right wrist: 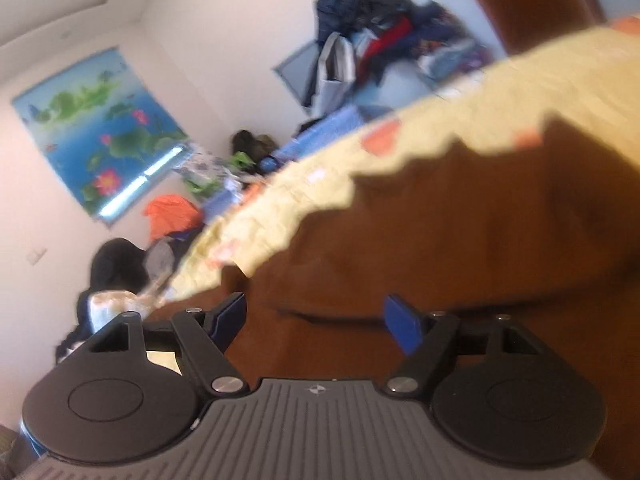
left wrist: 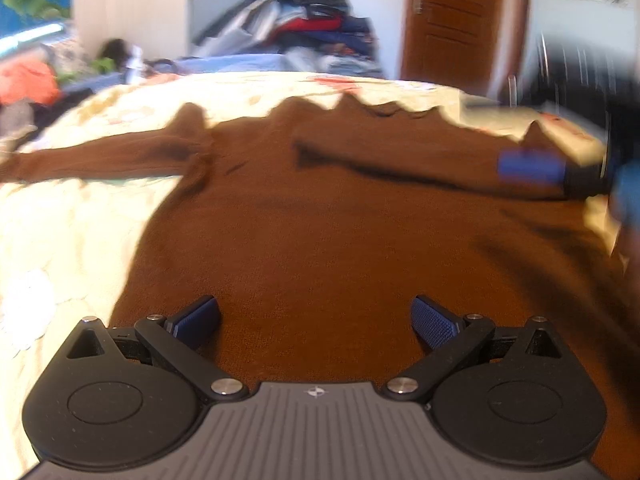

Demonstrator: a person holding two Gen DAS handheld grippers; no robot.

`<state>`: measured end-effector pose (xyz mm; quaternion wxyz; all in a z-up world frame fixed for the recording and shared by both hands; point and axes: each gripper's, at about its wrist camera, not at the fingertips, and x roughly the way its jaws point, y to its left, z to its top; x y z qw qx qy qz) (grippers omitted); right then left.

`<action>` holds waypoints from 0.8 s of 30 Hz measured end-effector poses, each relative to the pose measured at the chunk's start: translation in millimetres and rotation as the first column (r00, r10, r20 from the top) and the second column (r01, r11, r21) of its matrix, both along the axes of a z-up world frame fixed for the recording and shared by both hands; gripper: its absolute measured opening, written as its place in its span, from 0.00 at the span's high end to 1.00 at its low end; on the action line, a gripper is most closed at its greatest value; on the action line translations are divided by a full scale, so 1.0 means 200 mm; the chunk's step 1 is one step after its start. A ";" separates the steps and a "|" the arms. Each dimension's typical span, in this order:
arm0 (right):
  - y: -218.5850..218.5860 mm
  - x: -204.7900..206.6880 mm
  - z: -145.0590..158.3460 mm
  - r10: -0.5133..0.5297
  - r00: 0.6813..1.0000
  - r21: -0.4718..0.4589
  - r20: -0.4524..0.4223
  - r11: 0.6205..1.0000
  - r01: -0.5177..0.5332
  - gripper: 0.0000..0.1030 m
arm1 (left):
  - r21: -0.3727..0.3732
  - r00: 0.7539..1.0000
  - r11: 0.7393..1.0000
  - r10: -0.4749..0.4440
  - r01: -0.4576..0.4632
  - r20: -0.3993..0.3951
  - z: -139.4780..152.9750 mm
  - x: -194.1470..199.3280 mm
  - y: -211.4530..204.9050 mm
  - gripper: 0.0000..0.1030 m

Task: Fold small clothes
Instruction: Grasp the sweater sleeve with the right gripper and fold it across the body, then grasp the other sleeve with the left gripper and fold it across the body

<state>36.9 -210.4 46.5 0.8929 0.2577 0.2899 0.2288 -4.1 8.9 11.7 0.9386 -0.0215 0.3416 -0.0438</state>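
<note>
A brown knitted sweater [left wrist: 320, 216] lies spread on a pale yellow bedspread [left wrist: 72, 216]. Its left sleeve [left wrist: 100, 156] stretches out to the left; the right sleeve [left wrist: 400, 164] is folded across the body. My left gripper [left wrist: 316, 320] is open and empty over the sweater's lower body. My right gripper [right wrist: 316, 320] is open, tilted, just above the brown sweater [right wrist: 460, 240]; it also shows blurred at the right edge of the left wrist view [left wrist: 560, 168], by the folded sleeve's cuff.
A heap of clothes [left wrist: 304, 20] is piled beyond the bed by the wall. A wooden door [left wrist: 452, 20] stands at the back right. Orange cloth [left wrist: 24, 80] and other items lie at the left. A lotus poster [right wrist: 96, 128] hangs on the wall.
</note>
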 end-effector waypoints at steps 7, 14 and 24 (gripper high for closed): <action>-0.03 -0.19 -0.14 -0.050 0.998 -0.140 0.025 0.989 0.053 0.16 | -0.293 0.999 0.955 -0.036 0.032 -0.009 0.26 0.46 0.06 0.00; -0.02 -0.20 -0.16 -0.023 0.999 -0.146 0.039 0.989 0.029 0.06 | -0.324 0.968 0.927 0.122 -0.190 -0.217 0.08 0.95 0.05 0.42; -0.06 -0.19 -0.18 -0.014 0.999 -0.059 0.031 0.998 0.015 0.01 | -0.130 0.965 0.957 0.261 -0.260 -0.012 0.32 0.86 0.14 0.95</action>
